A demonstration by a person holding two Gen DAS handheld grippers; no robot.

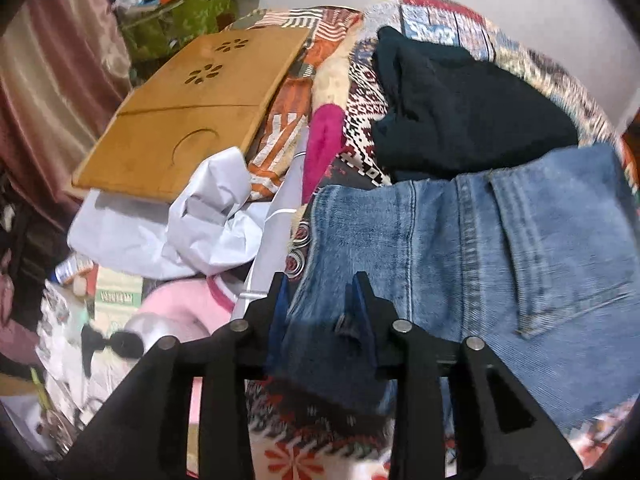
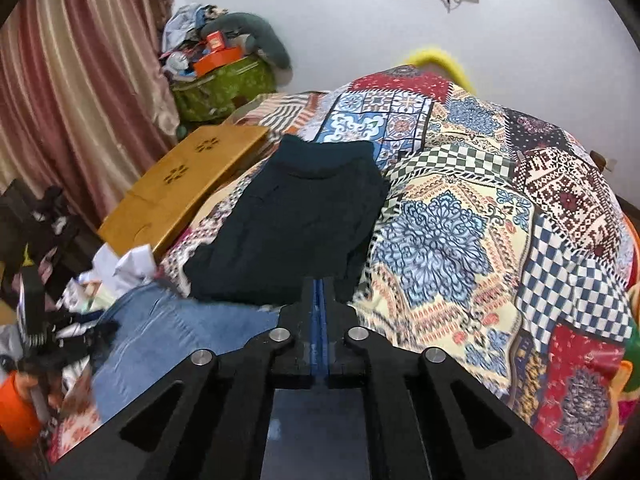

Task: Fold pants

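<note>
Left wrist view, left gripper [image 1: 320, 280] at six o'clock clamped on a bunched edge of faded blue jeans [image 1: 500, 248], denim spread toward three o'clock over patterned quilt [image 1: 360, 128], seams and pocket showing, right gripper [image 2: 319, 284] pressed together, holding nothing

The blue denim pants [image 1: 500, 248] lie rumpled on the patchwork bedspread [image 2: 460, 240], a stitched back pocket facing up. 1 bunched edge is lifted, and the far edge touches a dark folded garment [image 1: 460, 120].
</note>
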